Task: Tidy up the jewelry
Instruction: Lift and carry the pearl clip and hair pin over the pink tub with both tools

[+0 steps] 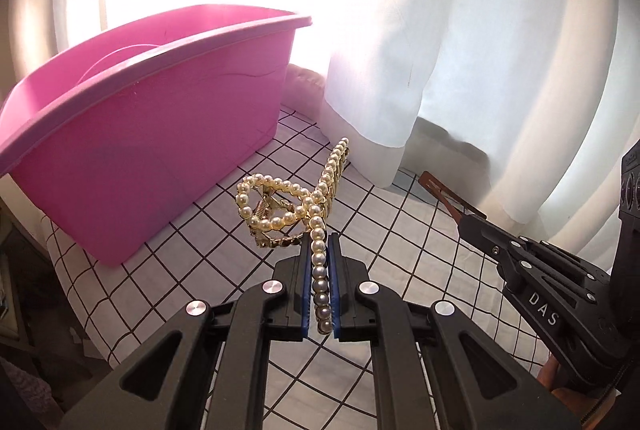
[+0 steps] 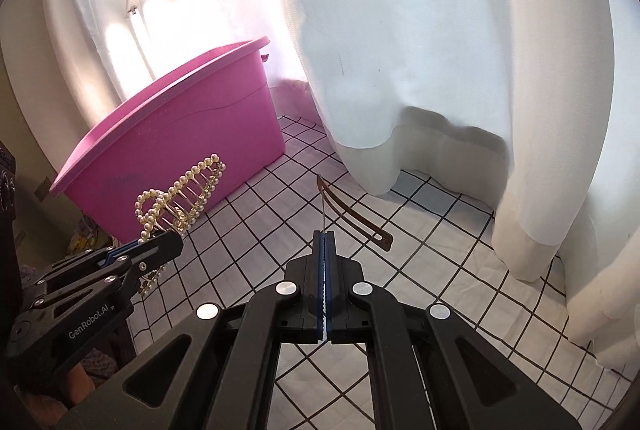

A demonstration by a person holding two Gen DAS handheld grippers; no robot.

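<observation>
Pearl hair claw: held off the checked surface by the left gripper, just in front of the pink bin; its far tip reaches toward the white curtain.
Left gripper state: clenched on 1 pearl-lined lever arm of the claw — the beads run lengthwise between the blue pads.
Claw handling: likely light and rigid, gold metal with a visible coil spring; the round pearls look slick, so it could pivot or slip in a narrow pinch. Glued beads may pop off under hard pressure.
Better hold, by judgement: along the lever arm, as now, not on the thin teeth.
Brown snap clip: raised above the surface, near the curtain hem.
Right gripper state: closed on 1 thin edge of the clip — only a sliver is caught.
Clip handling: probably thin, springy, very light; a short bite at the edge may let it swing.
</observation>
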